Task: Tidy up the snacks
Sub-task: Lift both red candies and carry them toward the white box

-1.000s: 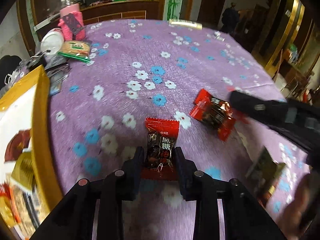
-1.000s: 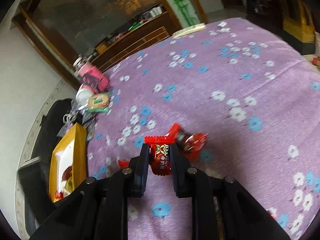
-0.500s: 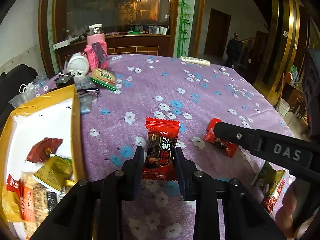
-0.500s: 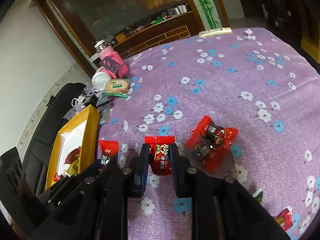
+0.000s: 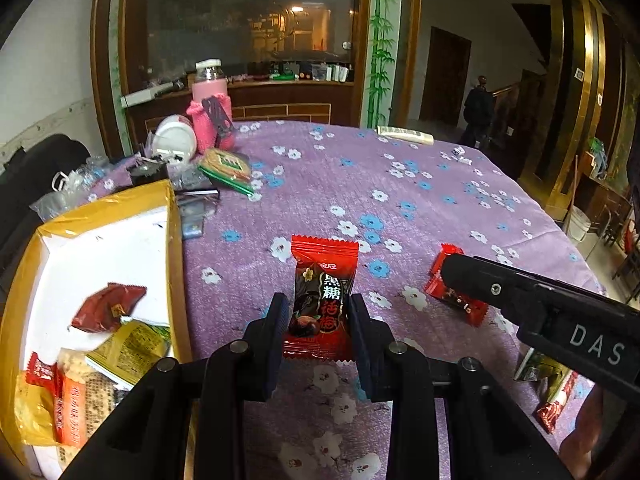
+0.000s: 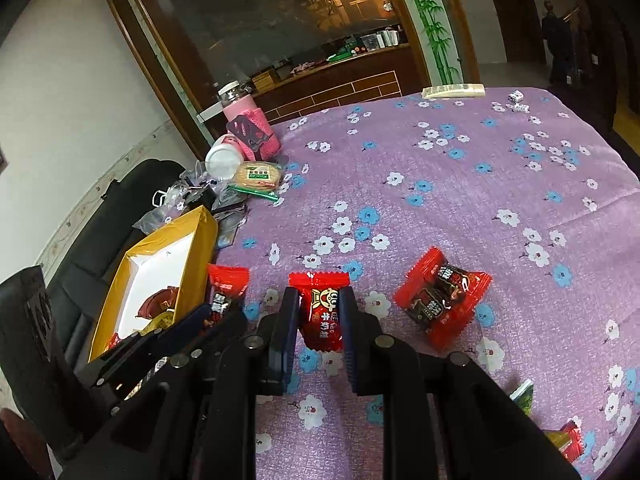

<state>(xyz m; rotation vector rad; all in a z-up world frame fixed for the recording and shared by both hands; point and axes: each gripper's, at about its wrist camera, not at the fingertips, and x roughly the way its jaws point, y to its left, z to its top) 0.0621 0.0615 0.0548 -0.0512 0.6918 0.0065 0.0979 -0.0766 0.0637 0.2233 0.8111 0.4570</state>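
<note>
My left gripper (image 5: 319, 312) is shut on a red and black plum candy packet (image 5: 322, 300), held upright above the purple flowered tablecloth (image 5: 340, 184). My right gripper (image 6: 319, 310) is shut on a smaller red candy packet (image 6: 321, 312). The left gripper with its packet (image 6: 226, 292) also shows at the lower left of the right wrist view, close to the yellow box (image 6: 200, 236). That yellow box (image 5: 174, 240), white inside, holds several snack packets (image 5: 108, 308). Two red packets (image 6: 442, 298) lie together on the cloth to the right.
A pink bottle (image 5: 210, 112), a white cup (image 5: 174, 142), a biscuit pack (image 5: 226, 166) and wrappers crowd the far left of the table. More packets (image 5: 554, 388) lie at the near right edge. A dark chair (image 6: 132, 200) stands behind the box.
Both grippers rose and tipped up with their packets held. The yellow box came further into the left wrist view, and the right gripper swung in from the right.
</note>
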